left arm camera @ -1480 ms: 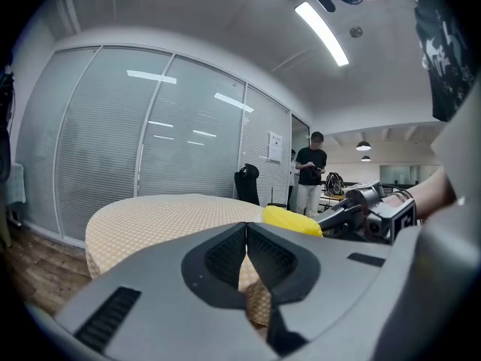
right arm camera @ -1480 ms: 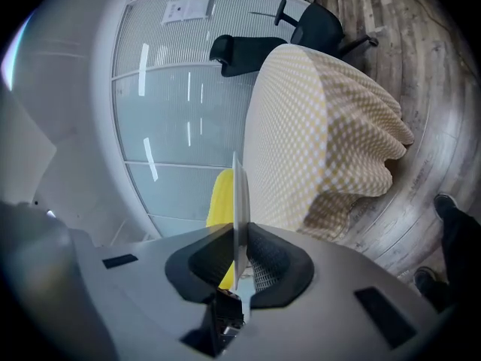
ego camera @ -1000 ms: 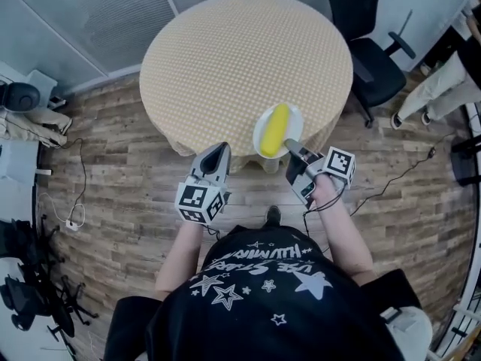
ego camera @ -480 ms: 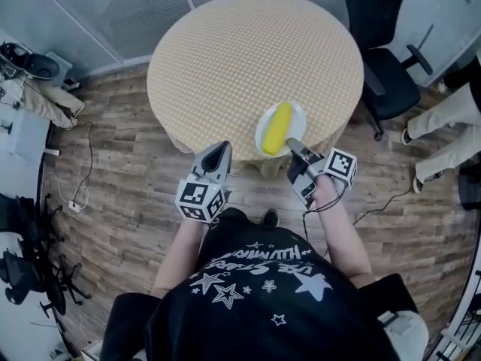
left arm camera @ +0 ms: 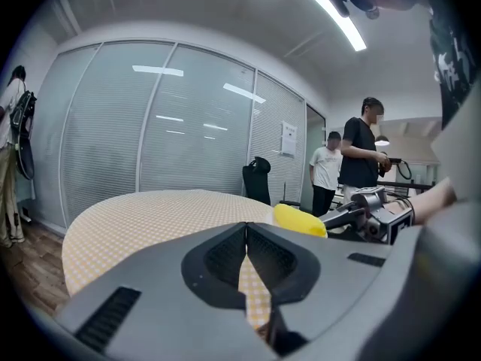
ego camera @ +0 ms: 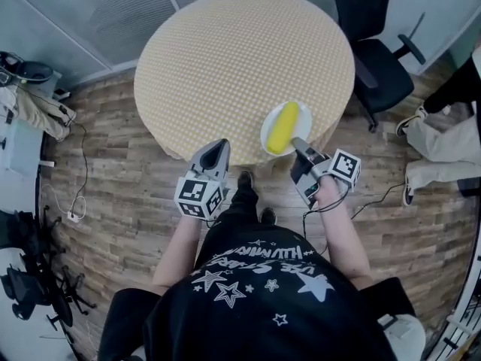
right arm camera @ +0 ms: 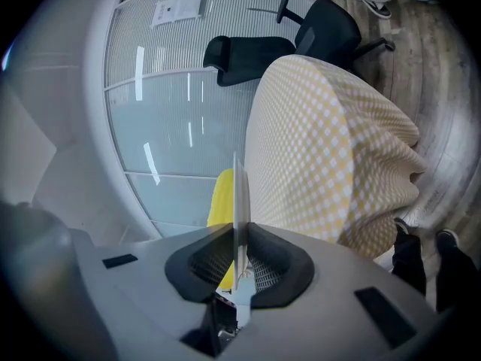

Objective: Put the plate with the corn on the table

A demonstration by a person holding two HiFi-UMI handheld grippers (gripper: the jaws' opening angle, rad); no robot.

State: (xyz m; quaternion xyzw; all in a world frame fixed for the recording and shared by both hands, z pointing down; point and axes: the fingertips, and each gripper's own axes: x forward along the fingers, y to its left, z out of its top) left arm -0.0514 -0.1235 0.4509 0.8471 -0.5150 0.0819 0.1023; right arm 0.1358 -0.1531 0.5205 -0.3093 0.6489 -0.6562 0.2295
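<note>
A white plate [ego camera: 267, 133] carrying a yellow corn cob [ego camera: 283, 126] sits over the near right edge of the round table [ego camera: 240, 59], which has a yellow checked cloth. Whether the plate rests on the cloth I cannot tell. My right gripper [ego camera: 294, 142] is shut on the plate's near rim. In the right gripper view the plate [right arm camera: 236, 194] shows edge-on between the jaws, with the corn [right arm camera: 220, 198] to its left. My left gripper [ego camera: 219, 144] hangs at the table's front edge, shut and empty. In the left gripper view, the corn [left arm camera: 300, 220] shows beyond the left gripper [left arm camera: 246, 229].
A black office chair [ego camera: 376, 59] stands right of the table. A person's legs [ego camera: 440, 145] are at the far right, and two people [left arm camera: 359, 156] stand beyond the table. Cables and bags [ego camera: 34, 104] lie on the wooden floor at the left.
The person holding the grippers has stepped closer to the table; a foot now shows by its front edge. Both grippers and the plate keep their places at the table's near edge.
</note>
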